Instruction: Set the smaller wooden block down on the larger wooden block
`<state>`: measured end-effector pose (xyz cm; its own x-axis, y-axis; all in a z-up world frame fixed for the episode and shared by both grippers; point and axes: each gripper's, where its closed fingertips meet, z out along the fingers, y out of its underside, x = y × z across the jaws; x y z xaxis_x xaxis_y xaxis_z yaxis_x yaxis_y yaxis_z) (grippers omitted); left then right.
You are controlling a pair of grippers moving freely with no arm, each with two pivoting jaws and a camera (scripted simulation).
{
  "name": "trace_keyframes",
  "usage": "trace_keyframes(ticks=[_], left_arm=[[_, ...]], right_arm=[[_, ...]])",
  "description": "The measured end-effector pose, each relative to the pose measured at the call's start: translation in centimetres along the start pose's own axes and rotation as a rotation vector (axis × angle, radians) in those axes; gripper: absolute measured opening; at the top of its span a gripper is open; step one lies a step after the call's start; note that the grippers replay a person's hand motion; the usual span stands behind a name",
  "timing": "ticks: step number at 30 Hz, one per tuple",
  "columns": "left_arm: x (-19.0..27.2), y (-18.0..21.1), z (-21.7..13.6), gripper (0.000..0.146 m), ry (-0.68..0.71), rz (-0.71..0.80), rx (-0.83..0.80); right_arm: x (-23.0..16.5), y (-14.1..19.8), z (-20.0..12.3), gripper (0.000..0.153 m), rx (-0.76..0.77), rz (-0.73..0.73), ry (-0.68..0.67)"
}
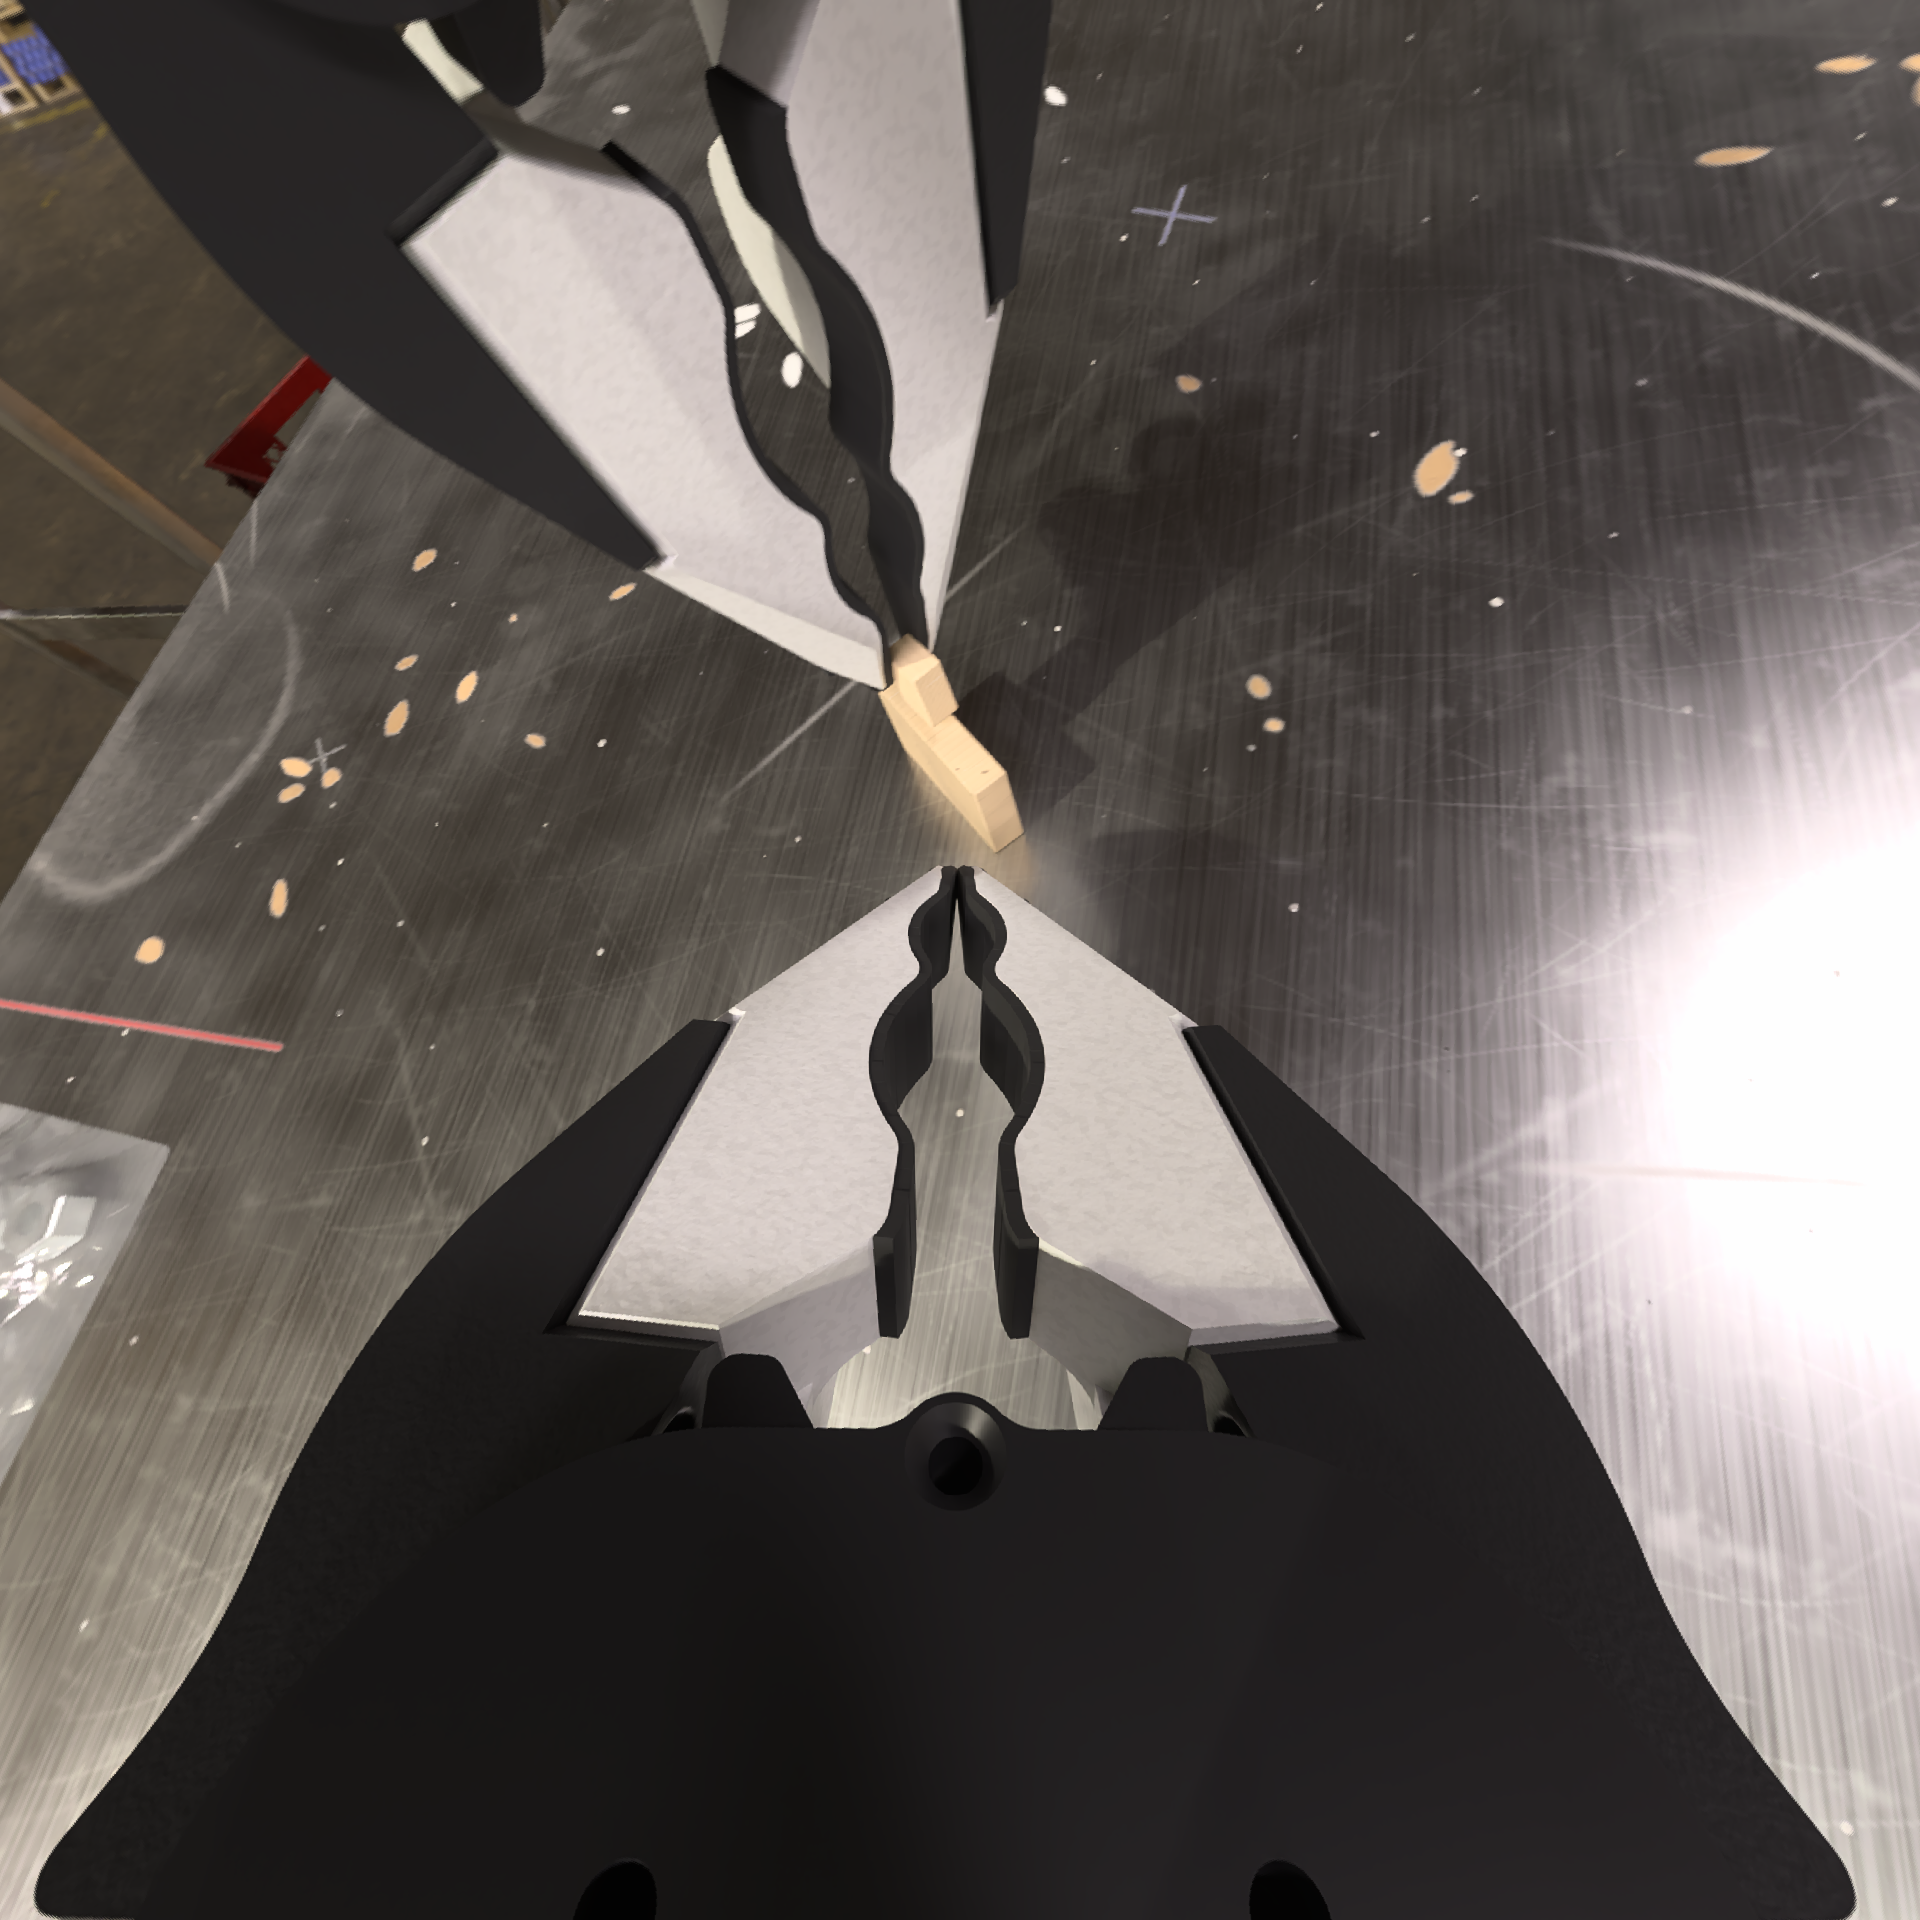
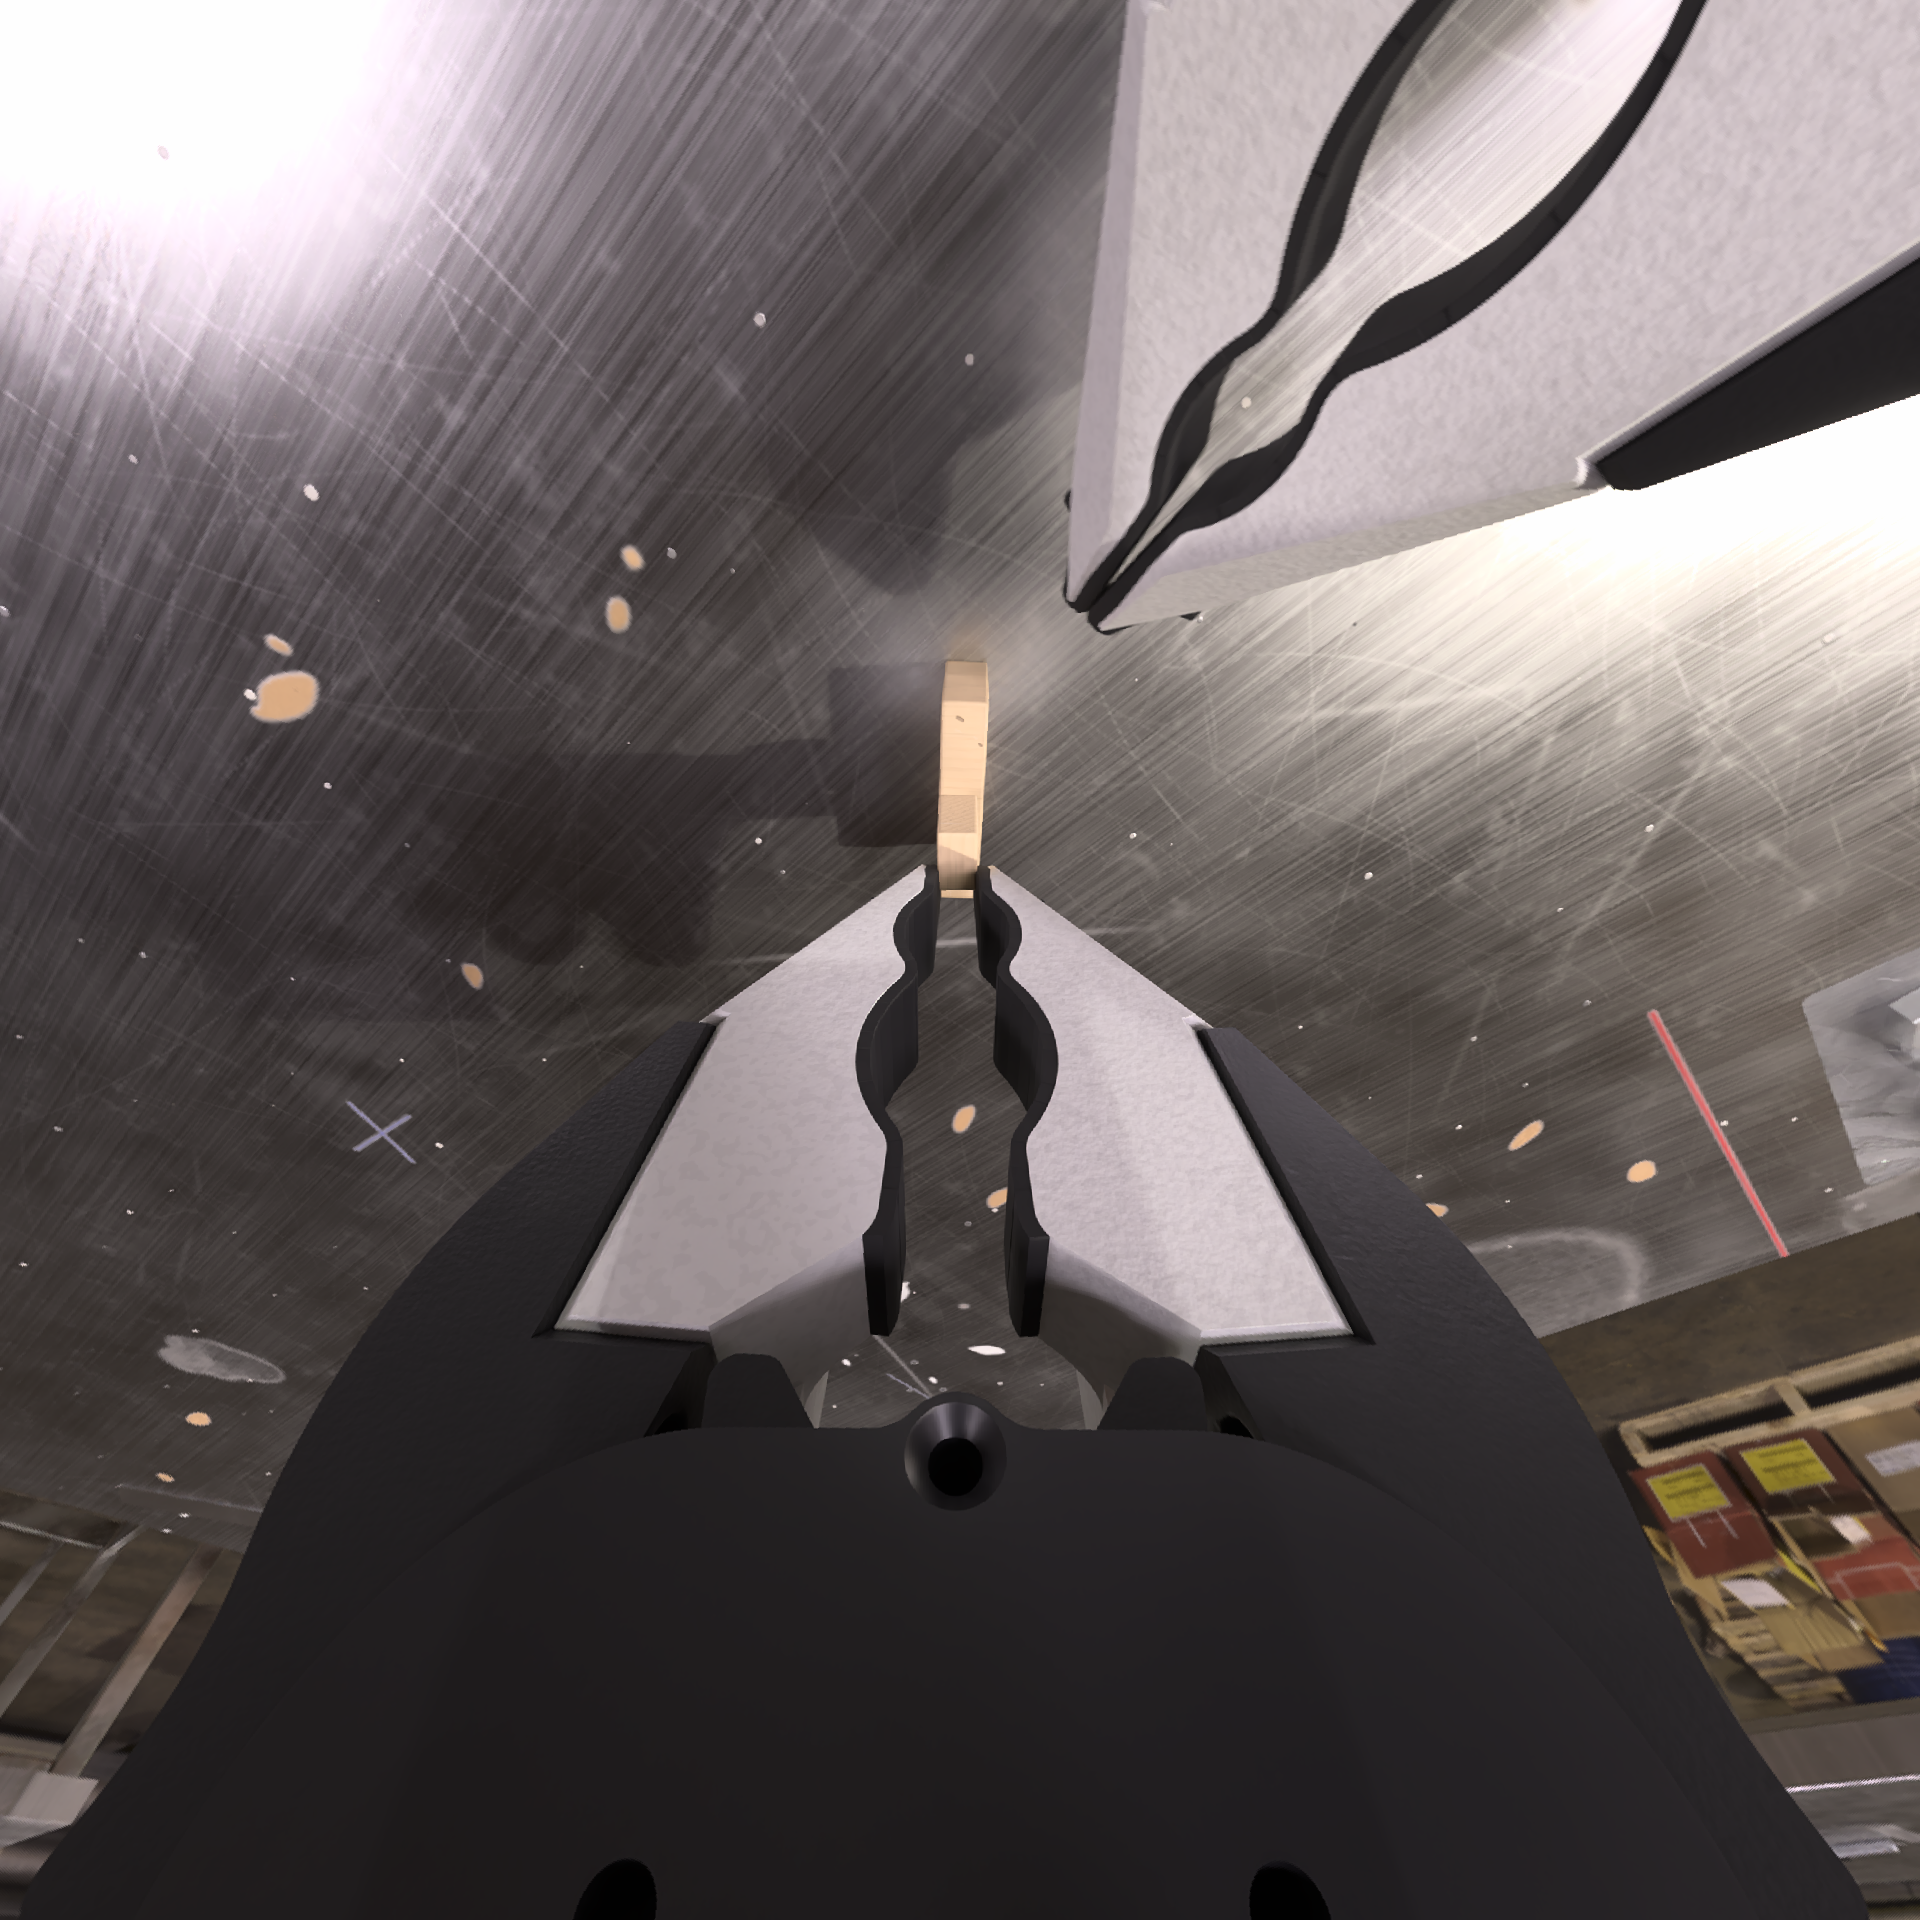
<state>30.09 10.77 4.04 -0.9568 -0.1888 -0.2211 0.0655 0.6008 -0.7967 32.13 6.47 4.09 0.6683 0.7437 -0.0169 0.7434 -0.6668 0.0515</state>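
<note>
**Small block on the big one, right jaws around it**

My right gripper [image 2: 957,881] has its jaws closed narrowly on the smaller wooden block [image 1: 921,672], pinching its near end between the tips. That block rests on top of the larger wooden block [image 1: 961,774], touching it, over the end nearest my right gripper. The larger block lies flat on the scratched metal worktop [image 1: 1455,935], toward its middle and well away from every edge I can see. In my right wrist view the two blocks line up lengthwise ahead of my tips, so I cannot tell there where one ends and the other begins.

My left gripper [image 1: 956,873] holds nothing; its jaws are drawn together, tips touching or nearly so. It hangs just short of the free end of the larger block, apart from it. Tan flecks and a strong glare mark the worktop.
</note>
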Motion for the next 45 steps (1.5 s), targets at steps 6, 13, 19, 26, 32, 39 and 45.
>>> trace_keyframes(ticks=[6,13,19,26,32,39,45], left_arm=[[-0.7,0.6,-0.5,0.0,-0.026,-0.008,-0.023],[-0.9,0.8,-0.9,0.0,-0.02,-0.025,-0.016],[-0.8,1.0,-0.9,0.0,-0.013,-0.03,-0.02],[-0.9,1.2,-0.8,0.0,-0.011,-0.033,-0.029],[-1.0,1.3,-1.0,0.0,-0.018,-0.038,-0.03],[-1.0,1.3,-1.0,0.0,-0.015,-0.042,-0.03],[-1.1,1.3,-1.2,0.0,-0.017,-0.047,-0.023]], right_arm=[[0.0,0.2,0.1,0.006,-0.012,-0.03,0.023],[0.1,0.1,0.1,0.006,-0.02,-0.06,0.033],[0.2,-0.1,0.1,0.006,-0.018,-0.058,0.03],[0.3,-0.1,0.2,0.006,-0.026,-0.04,0.029],[0.3,-0.1,0.2,0.006,-0.017,-0.022,0.012],[0.3,0.0,0.3,0.006,-0.033,-0.03,0.007],[0.4,0.0,0.3,0.006,-0.038,-0.016,0.001]])
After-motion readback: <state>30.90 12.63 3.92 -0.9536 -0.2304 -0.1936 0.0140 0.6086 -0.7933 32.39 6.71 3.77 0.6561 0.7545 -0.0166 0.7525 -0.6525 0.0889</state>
